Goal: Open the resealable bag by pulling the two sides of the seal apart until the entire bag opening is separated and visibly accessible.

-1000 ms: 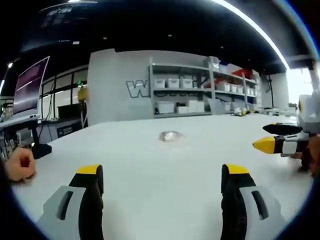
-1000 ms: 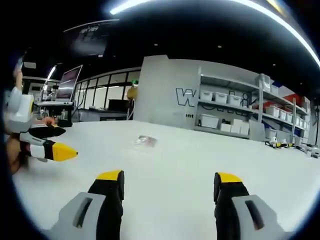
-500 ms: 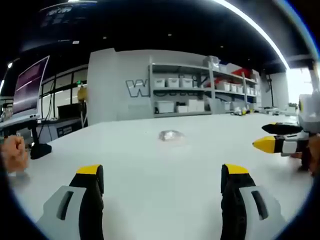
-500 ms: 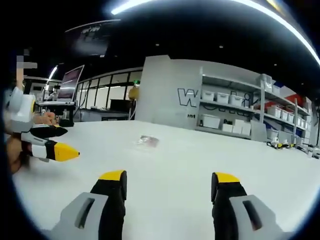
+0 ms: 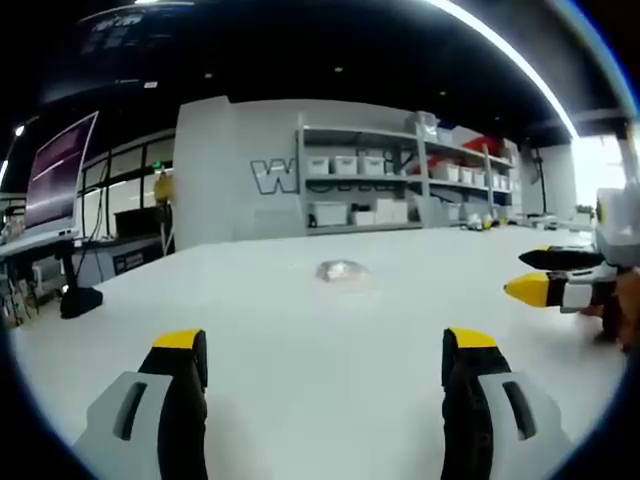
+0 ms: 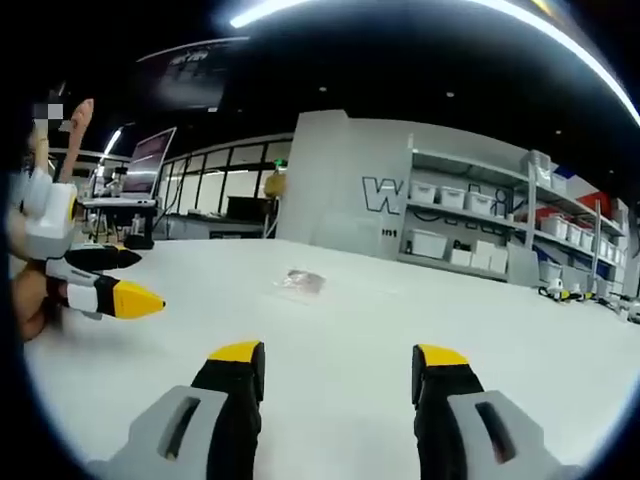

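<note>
Bag: a small clear plastic resealable bag [image 5: 341, 270] [image 6: 301, 282] is seen lying on the white table [image 5: 330, 340] [image 6: 340, 320].
Left gripper [image 5: 325, 350]: held well short of the bag, jaws spread apart, nothing gripped.
Right gripper [image 6: 338, 362]: likewise short of the bag, jaws parted, nothing gripped.

The resealable bag [image 5: 341, 270] is small, clear and glossy, lying flat on the white table [image 5: 330, 350], out toward its middle and well apart from everything else. In the right gripper view the bag [image 6: 301, 282] looks slightly crumpled; its seal seems closed, though it is too small to tell.
</note>
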Available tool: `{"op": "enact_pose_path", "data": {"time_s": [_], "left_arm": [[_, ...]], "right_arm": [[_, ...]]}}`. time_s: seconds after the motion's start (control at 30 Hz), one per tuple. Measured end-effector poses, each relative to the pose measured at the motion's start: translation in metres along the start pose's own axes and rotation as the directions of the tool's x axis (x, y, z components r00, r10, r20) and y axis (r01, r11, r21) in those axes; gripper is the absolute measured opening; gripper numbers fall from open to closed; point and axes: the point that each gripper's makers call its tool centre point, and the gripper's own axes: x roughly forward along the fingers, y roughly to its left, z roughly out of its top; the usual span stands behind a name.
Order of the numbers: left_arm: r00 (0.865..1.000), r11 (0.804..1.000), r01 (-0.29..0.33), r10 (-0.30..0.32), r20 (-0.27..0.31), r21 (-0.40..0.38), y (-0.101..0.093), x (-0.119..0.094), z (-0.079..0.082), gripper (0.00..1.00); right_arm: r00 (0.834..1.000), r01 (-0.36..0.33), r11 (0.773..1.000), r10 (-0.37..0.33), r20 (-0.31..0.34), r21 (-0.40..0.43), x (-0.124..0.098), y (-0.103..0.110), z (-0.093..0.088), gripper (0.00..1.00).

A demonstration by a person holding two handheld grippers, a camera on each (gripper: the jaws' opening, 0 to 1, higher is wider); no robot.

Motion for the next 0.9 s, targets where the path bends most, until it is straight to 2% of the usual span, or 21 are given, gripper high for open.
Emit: {"op": "enact_pose_path", "data": {"time_s": [0.37,0.63,0.9], "left_arm": [[1.0,1.0,0.005,-0.005,-0.004,-0.001,-0.0016,0.0005,0.001,0.96],[1.0,1.0,0.007,-0.007,-0.004,-0.001,-0.0018,0.001,0.0013,0.96],[1.0,1.0,0.006,-0.006,-0.005,0.0,-0.002,0.0009,0.0012,0.96]], "right_arm": [[1.0,-0.005,1.0,0.005,-0.007,-0.006,0.0005,0.001,-0.0005,0.57],[1.0,-0.021,1.0,0.021,-0.003,-0.019,0.0022,0.0032,0.0004,0.5],[1.0,-0.025,0.999,0.025,-0.006,-0.02,0.0031,0.0034,-0.0004,0.49]]}}
